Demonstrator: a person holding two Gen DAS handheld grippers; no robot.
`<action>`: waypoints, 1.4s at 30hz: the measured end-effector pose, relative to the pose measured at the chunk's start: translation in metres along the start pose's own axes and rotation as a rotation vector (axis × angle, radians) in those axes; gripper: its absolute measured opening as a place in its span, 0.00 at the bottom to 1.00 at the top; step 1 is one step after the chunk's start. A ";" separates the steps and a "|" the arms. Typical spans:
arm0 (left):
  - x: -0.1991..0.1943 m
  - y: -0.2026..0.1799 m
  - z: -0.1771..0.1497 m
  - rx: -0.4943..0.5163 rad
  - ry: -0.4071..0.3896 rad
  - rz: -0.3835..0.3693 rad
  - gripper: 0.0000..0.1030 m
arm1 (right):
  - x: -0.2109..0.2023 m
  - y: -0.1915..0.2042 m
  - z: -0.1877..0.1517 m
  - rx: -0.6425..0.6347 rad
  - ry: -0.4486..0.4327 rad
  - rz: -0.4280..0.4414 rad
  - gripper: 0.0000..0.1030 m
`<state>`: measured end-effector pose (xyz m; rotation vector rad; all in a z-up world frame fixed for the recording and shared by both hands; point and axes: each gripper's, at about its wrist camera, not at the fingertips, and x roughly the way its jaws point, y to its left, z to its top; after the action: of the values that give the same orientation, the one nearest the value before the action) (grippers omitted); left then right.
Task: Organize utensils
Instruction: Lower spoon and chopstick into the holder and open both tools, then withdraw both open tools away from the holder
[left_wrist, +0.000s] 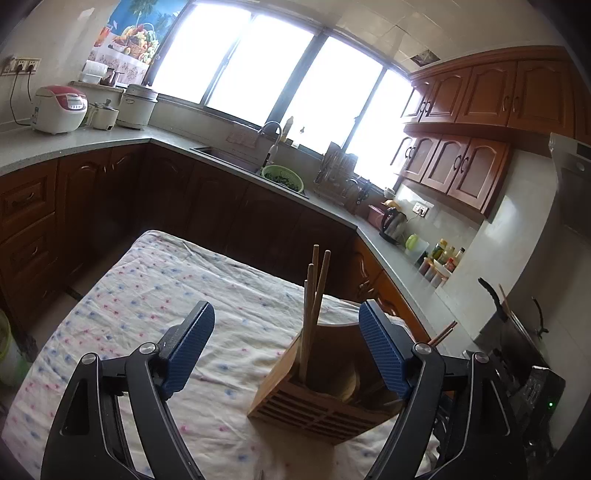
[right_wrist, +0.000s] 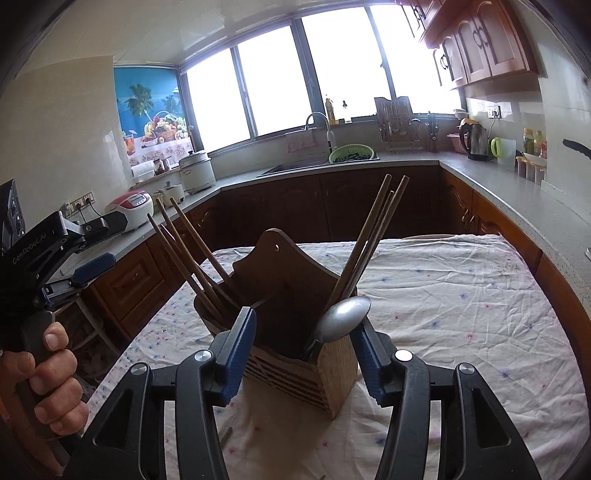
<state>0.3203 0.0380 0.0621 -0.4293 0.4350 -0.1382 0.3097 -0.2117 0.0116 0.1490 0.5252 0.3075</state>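
A wooden utensil holder (right_wrist: 295, 350) stands on the cloth-covered table (right_wrist: 461, 295). In the right wrist view several chopsticks (right_wrist: 192, 251) lean in its left compartment, more chopsticks (right_wrist: 373, 236) lean in its right compartment, and a metal spoon (right_wrist: 343, 319) stands bowl-up there. My right gripper (right_wrist: 306, 347) is open, its jaws on either side of the holder, holding nothing. In the left wrist view the holder (left_wrist: 325, 391) with chopsticks (left_wrist: 314, 306) sits between my open left gripper's (left_wrist: 291, 339) jaws. The left gripper also shows in the right wrist view (right_wrist: 92, 266), hand-held at the left.
A kitchen counter (right_wrist: 517, 192) wraps around the room with a sink, a green colander (right_wrist: 351, 153), a kettle (right_wrist: 476, 142), rice cookers (left_wrist: 59, 109) and bottles. Dark cabinets (right_wrist: 332, 206) stand behind the table. A small thin object (right_wrist: 225, 437) lies on the cloth near the right gripper.
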 end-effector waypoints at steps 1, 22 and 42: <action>-0.003 0.002 -0.002 -0.004 0.004 0.005 0.82 | -0.001 -0.002 -0.002 0.008 0.002 -0.003 0.53; -0.095 0.025 -0.077 0.093 0.085 0.120 1.00 | -0.089 0.003 -0.058 0.127 -0.098 0.067 0.92; -0.185 -0.019 -0.138 0.319 -0.008 0.179 1.00 | -0.205 0.055 -0.080 -0.112 -0.282 0.016 1.00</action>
<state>0.0931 0.0104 0.0274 -0.0771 0.4324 -0.0306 0.0865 -0.2220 0.0513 0.0861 0.2268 0.3249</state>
